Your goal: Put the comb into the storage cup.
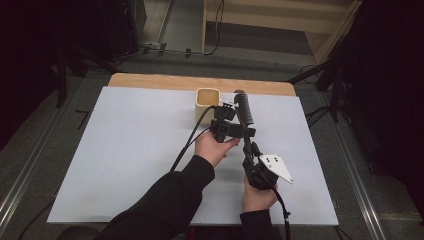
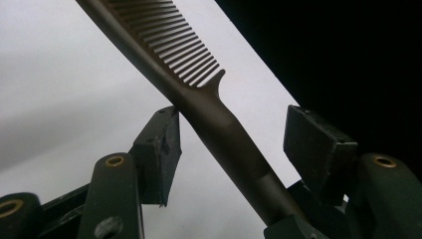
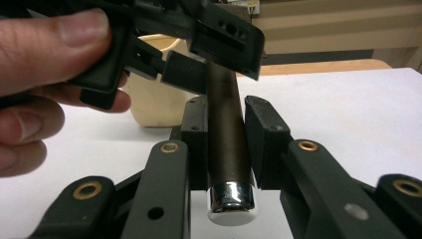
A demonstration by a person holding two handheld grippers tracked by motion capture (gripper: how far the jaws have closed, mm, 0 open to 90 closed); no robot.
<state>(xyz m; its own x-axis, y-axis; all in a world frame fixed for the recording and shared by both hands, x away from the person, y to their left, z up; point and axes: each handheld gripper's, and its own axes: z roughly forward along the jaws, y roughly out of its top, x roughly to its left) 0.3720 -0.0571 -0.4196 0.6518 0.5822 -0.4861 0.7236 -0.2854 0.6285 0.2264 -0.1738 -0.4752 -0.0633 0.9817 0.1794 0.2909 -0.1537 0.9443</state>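
A dark brown comb (image 1: 244, 107) with a round handle and a chrome end cap stands tilted up over the white board. My right gripper (image 3: 226, 139) is shut on the handle (image 3: 226, 149), both pads pressed against its sides. The left gripper (image 1: 235, 131) reaches across the handle higher up, just below the teeth. In the left gripper view the comb (image 2: 219, 129) runs slantwise between that gripper's jaws (image 2: 234, 134). One pad lies close against the handle and the other stands well clear, so it is open around it.
A cream square cup (image 1: 207, 100) stands on the white board (image 1: 125, 150) just behind the grippers. The hand (image 3: 45, 50) on the left gripper fills the left of the right gripper view. Bare board lies to the left and right, and dark floor surrounds the table.
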